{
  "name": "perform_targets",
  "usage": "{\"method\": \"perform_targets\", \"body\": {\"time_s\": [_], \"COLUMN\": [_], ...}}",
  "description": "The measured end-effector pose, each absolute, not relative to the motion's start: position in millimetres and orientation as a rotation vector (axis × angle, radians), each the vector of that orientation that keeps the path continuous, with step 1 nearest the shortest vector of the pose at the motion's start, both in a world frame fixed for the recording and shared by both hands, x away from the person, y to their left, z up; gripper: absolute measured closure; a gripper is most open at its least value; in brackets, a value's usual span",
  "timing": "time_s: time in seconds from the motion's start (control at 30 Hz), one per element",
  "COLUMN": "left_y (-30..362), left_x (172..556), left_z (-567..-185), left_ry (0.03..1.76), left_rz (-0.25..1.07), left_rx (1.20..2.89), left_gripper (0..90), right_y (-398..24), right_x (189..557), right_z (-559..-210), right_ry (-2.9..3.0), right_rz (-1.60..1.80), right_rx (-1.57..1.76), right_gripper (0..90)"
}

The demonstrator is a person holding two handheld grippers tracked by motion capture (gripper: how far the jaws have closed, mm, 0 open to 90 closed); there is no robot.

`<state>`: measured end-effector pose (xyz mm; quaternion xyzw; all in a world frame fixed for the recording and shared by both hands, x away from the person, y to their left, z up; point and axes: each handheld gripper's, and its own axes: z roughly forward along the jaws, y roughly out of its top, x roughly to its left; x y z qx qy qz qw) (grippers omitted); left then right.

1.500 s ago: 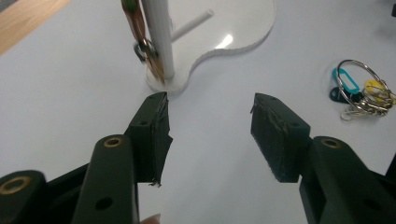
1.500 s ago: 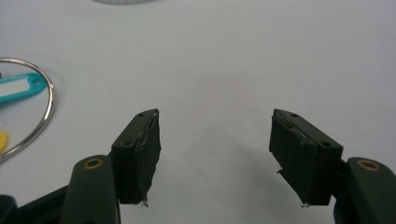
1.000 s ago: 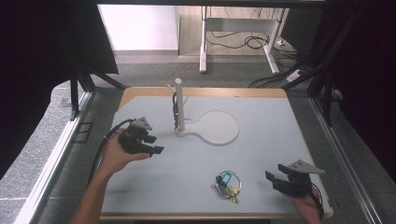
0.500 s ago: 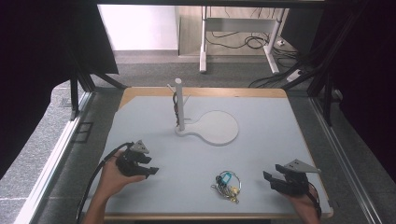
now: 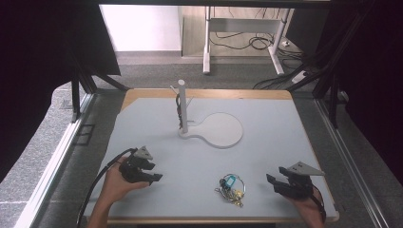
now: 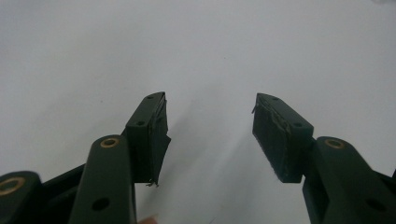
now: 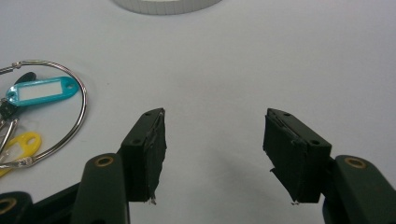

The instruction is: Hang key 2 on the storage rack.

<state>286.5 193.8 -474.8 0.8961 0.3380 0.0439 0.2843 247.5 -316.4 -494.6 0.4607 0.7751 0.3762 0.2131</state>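
A metal key ring (image 5: 230, 186) (image 7: 44, 121) with a teal tag (image 7: 42, 91) and a yellow tag (image 7: 19, 143) lies on the pale table near the front edge. My left gripper (image 5: 151, 172) (image 6: 209, 135) sits low at the front left, open, nothing between its jaws. My right gripper (image 5: 274, 184) (image 7: 212, 154) rests at the front right, open and empty, with the ring a short way to its left. A white stand (image 5: 211, 128) with an upright post (image 5: 182, 107) and a round base is at mid-table; something dark hangs on the post.
The table's wooden rim (image 5: 209, 93) runs along the far side. Black frame legs (image 5: 76, 92) stand at the left, and cables (image 5: 285, 66) lie on the floor beyond the table. A round white base edge (image 7: 166, 5) shows at the top of the right gripper view.
My left gripper has drawn back toward the front edge of the table and slightly right. The right gripper has barely shifted. The key ring has not moved.
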Motion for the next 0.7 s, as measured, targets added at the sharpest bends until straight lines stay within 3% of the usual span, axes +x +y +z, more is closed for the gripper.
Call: {"method": "perform_targets", "body": {"time_s": [0.33,0.7], "left_y": [207.5,214.8], "left_x": [274.4,269.5], "left_z": [-475.7,-480.1], "left_ry": [0.937,0.946], "left_rz": [0.114,0.09], "left_rx": [2.351,2.334], "left_gripper": [45.1,44.9], "right_y": [-303.7,-256.2], "right_x": [248.2,265.3], "right_z": [-489.8,-470.0], "right_ry": [2.199,2.499], "right_rz": [1.052,0.981], "right_rx": [1.251,1.093], "right_gripper": [42.8,51.9]}}
